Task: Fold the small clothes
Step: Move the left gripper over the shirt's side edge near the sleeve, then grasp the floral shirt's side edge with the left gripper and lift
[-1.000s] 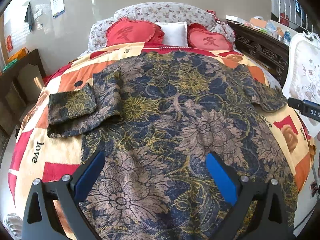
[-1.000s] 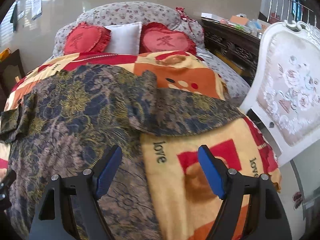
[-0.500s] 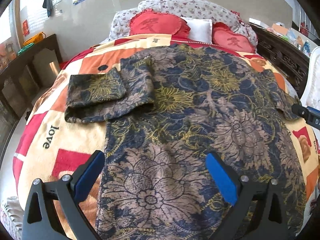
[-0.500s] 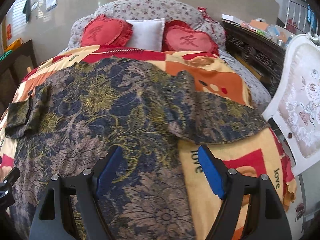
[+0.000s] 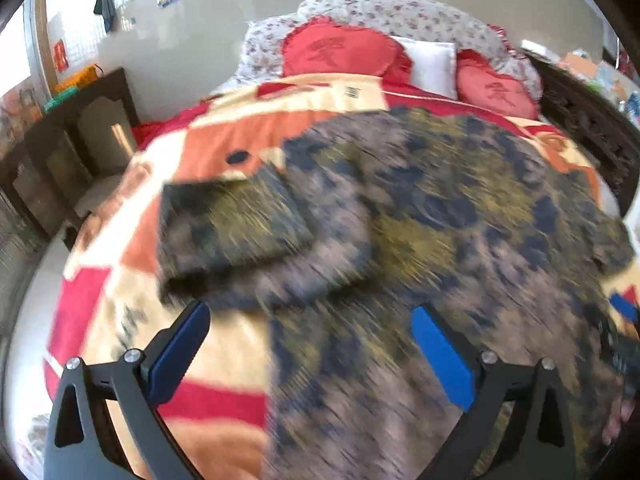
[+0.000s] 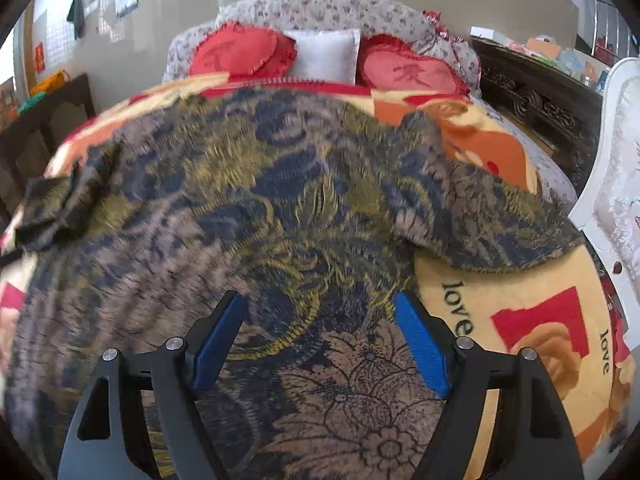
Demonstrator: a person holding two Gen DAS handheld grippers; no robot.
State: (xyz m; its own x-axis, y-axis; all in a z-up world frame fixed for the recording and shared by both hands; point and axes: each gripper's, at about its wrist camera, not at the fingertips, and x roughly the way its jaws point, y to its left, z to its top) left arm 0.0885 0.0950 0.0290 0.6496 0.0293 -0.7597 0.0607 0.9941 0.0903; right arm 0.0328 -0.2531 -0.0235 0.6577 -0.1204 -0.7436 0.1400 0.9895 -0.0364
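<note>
A dark floral garment in navy, gold and brown (image 5: 440,248) lies spread flat on the bed; it also shows in the right wrist view (image 6: 256,216). Its left sleeve (image 5: 236,228) is folded back on itself. Its right sleeve (image 6: 492,224) stretches out over the blanket. My left gripper (image 5: 308,344) is open and empty above the garment's lower left edge. My right gripper (image 6: 320,332) is open and empty above the garment's lower right part. Both views are blurred by motion.
A patchwork blanket in red, orange and cream (image 6: 532,320) covers the bed. Red heart cushions (image 5: 340,52) and a white pillow (image 6: 324,56) lie at the head. A dark cabinet (image 5: 72,136) stands left. A white chair (image 6: 616,168) and a carved dark sideboard (image 6: 540,108) stand right.
Both grippers have moved left across the bed. The left now hangs over the garment's left edge near the folded sleeve; the right over the garment's body. The garment has not moved.
</note>
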